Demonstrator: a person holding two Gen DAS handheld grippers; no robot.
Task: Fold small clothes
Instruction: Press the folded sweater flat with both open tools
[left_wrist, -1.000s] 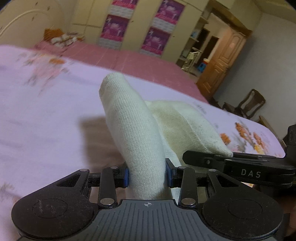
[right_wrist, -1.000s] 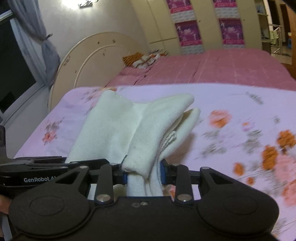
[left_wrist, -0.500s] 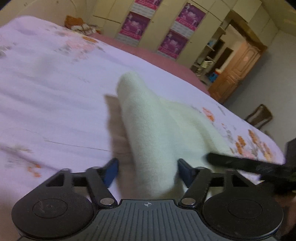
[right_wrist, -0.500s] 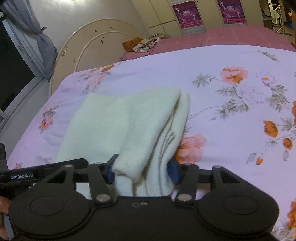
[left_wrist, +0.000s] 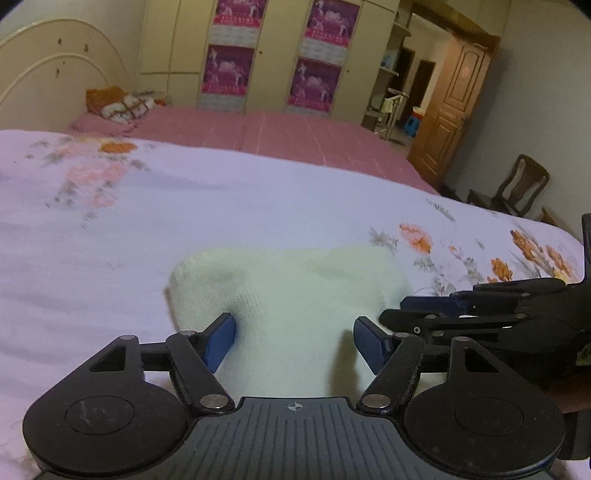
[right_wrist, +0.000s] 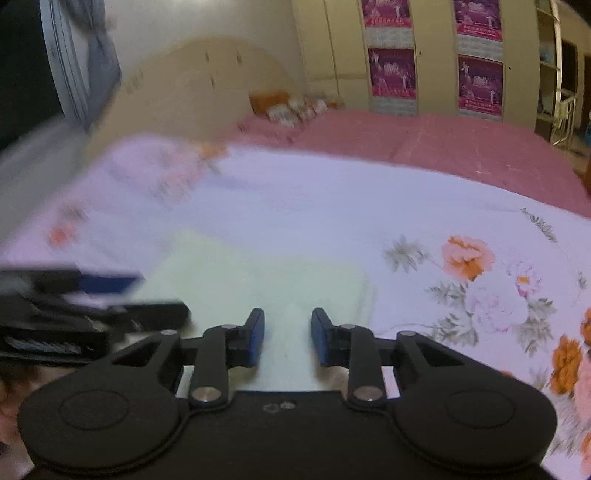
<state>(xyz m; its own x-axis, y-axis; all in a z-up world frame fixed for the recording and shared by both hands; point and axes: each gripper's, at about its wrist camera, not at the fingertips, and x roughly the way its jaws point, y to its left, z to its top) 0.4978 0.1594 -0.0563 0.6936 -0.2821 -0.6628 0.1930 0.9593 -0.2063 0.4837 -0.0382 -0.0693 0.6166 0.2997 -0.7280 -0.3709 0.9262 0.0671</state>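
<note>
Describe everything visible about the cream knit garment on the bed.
The cream knit garment is small, pale and finely ribbed, soft like wool or cotton. It lies folded into a flat, roughly rectangular bundle with rounded corners on the floral sheet. Its near edge runs between the fingers of both grippers. The left gripper stands wide around it, jaws closing; the right gripper is also closing, pads not clearly pressing it.

The bed (left_wrist: 258, 206) fills the middle of both frames under a pale lilac sheet (right_wrist: 332, 206) printed with orange and pink flowers toward the right. A folded cream knit garment (left_wrist: 295, 295) lies flat on it, low centre. Beyond, upper middle, a pink cover (left_wrist: 295, 140) spreads.
</note>
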